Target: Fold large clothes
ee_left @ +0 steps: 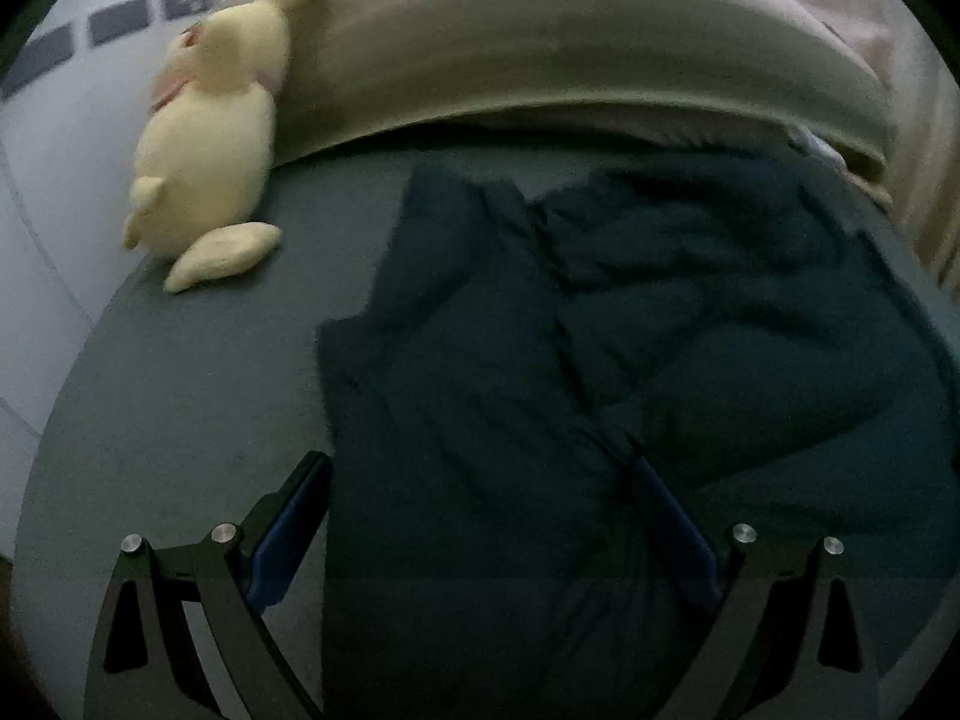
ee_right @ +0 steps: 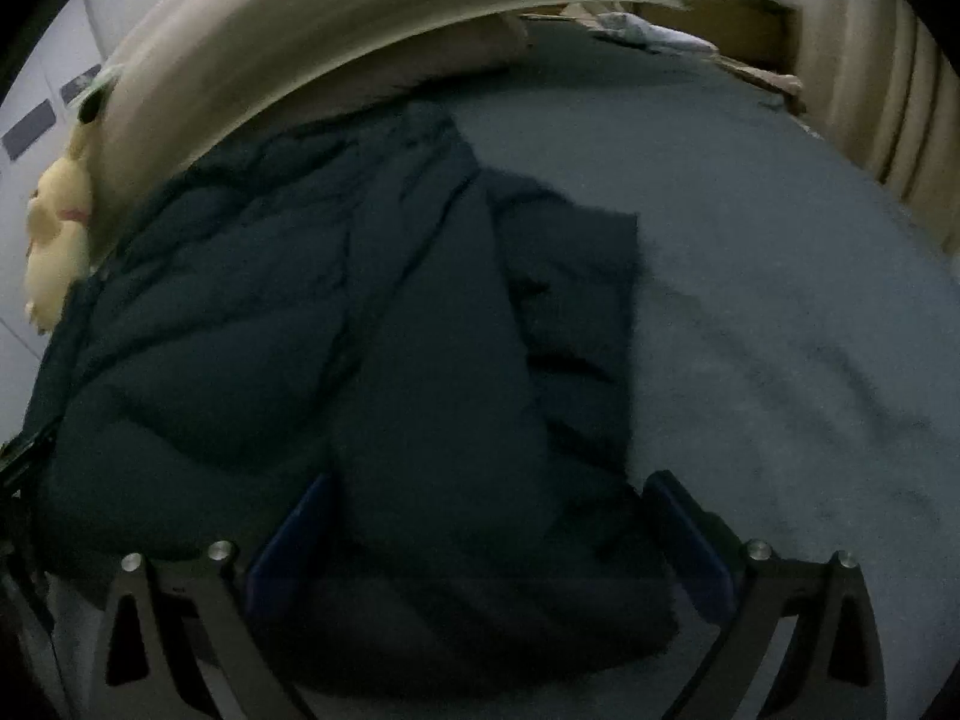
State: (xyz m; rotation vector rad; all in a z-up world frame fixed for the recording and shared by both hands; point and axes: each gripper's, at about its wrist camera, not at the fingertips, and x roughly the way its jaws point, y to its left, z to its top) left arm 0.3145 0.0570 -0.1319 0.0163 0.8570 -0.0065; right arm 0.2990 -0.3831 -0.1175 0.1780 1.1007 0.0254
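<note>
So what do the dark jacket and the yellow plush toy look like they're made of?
The dark jacket looks like padded, quilted synthetic fabric with a matte finish: puffy panels divided by stitched seams. The yellow plush toy looks like soft, fuzzy fleece over stuffing, given its rounded shape and dull surface. The dim light leaves both uncertain.

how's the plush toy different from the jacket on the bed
The plush toy is pale yellow; the jacket is dark navy. The toy sits propped against the beige headboard at the bed's edge, while the jacket lies spread flat mid-bed, reaching between both grippers' open fingers. The toy is far smaller. Both rest on the grey bedsheet.
</note>
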